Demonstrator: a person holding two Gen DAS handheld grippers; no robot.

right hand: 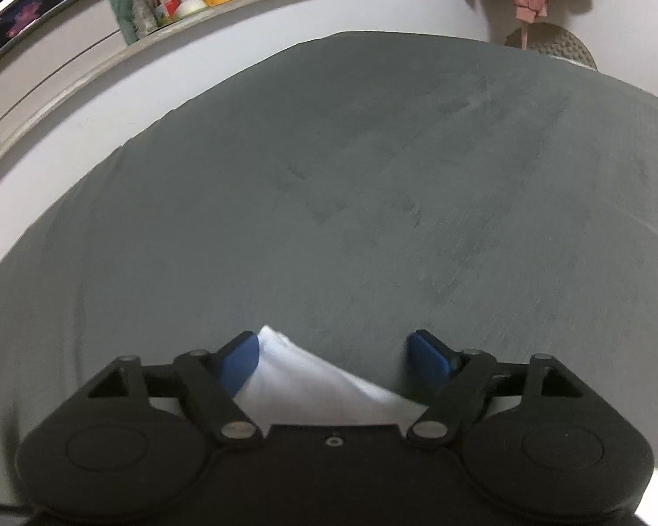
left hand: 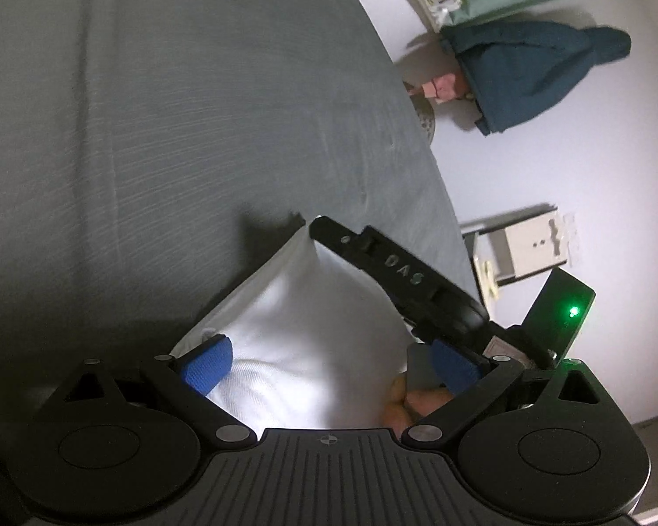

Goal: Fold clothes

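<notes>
So the white garment (left hand: 302, 342) is lying bunched up on the grey bed sheet (left hand: 153, 131), with one corner poking up toward the middle of the bed. The left gripper (left hand: 329, 364) is hovering right over it with its blue pads (left hand: 208, 364) spread wide, cloth sitting between them but nothing pinched. The right gripper (right hand: 342, 359) is also standing open, its left pad (right hand: 241, 366) touching or just beside a fold of the same white cloth (right hand: 311, 385), hard to say which since that view is blurring a bit. From the left wrist you can see the right gripper's black finger (left hand: 399, 267) crossing over the cloth, and some fingers (left hand: 399, 403) showing underneath.
</notes>
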